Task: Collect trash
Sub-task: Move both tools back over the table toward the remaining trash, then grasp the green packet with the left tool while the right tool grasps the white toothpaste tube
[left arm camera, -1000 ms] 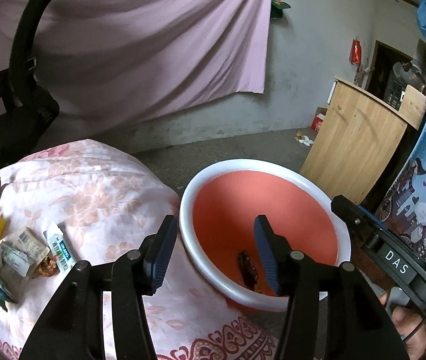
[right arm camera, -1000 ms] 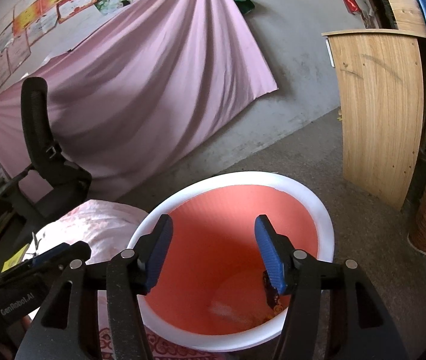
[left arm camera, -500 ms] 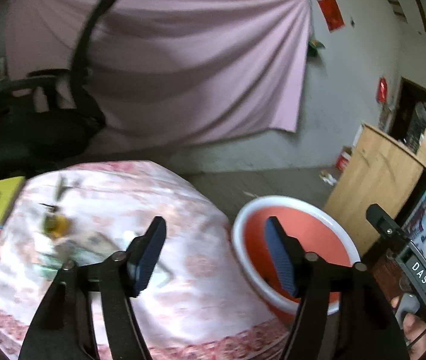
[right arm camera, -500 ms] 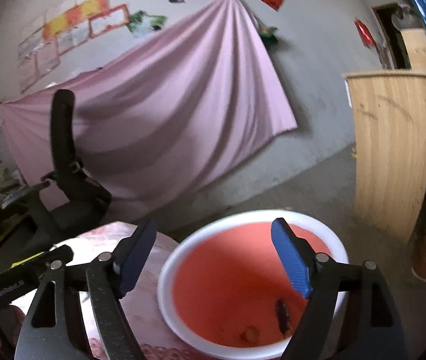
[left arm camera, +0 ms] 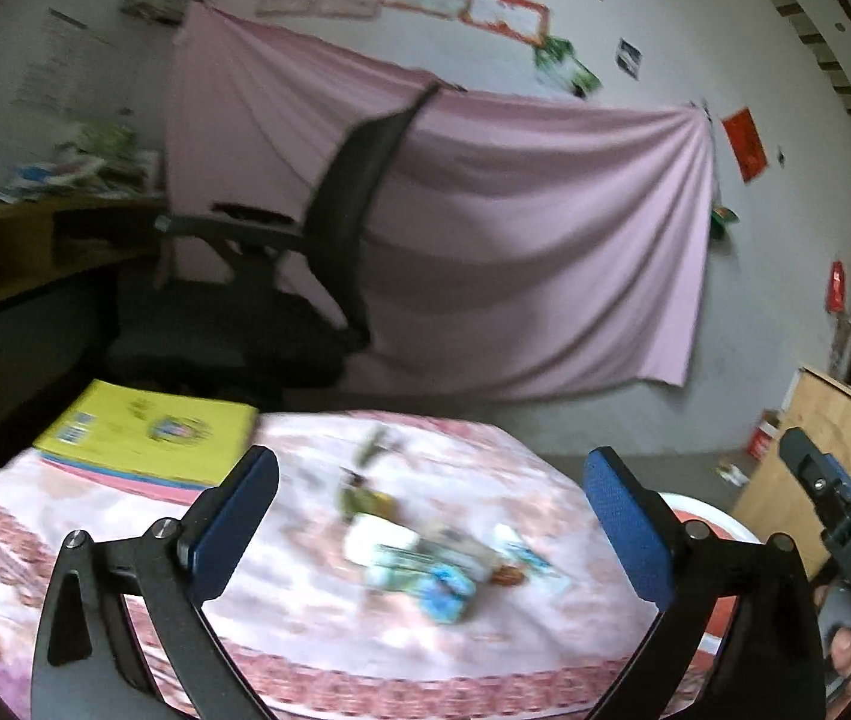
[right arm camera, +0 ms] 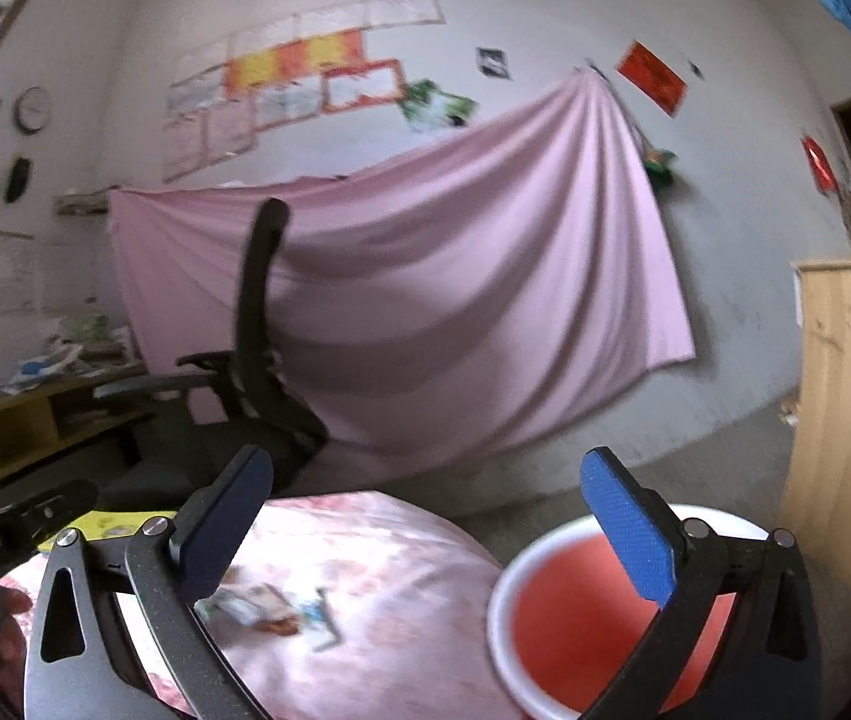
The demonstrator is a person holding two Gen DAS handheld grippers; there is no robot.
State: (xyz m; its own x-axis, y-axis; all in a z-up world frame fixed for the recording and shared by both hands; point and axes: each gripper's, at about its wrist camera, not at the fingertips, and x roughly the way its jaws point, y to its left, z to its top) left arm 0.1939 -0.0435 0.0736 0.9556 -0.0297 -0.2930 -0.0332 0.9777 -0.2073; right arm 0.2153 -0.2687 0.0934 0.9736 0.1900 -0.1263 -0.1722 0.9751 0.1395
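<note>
A blurred heap of wrappers and packets (left arm camera: 431,558) lies on the pink floral tablecloth (left arm camera: 305,612), seen also as the trash heap (right arm camera: 269,603) in the right wrist view. My left gripper (left arm camera: 431,531) hovers above and before the heap, its jaws opening wide with nothing between them. The red basin (right arm camera: 569,618) with a white rim stands right of the table. My right gripper (right arm camera: 425,531) hangs between table and basin, jaws opening, empty. A sliver of the basin's rim (left arm camera: 707,513) shows behind my left gripper's right finger.
A yellow book (left arm camera: 149,438) lies on the table's far left. A black office chair (left arm camera: 305,276) stands behind the table before a pink sheet (left arm camera: 515,252). A wooden cabinet (right arm camera: 845,408) is at the right. The other gripper's body (left arm camera: 845,534) shows at the right edge.
Both grippers lifted away from the basin and swung left toward the table. Their jaws widened from half open to fully spread. The trash heap now lies ahead of the left gripper.
</note>
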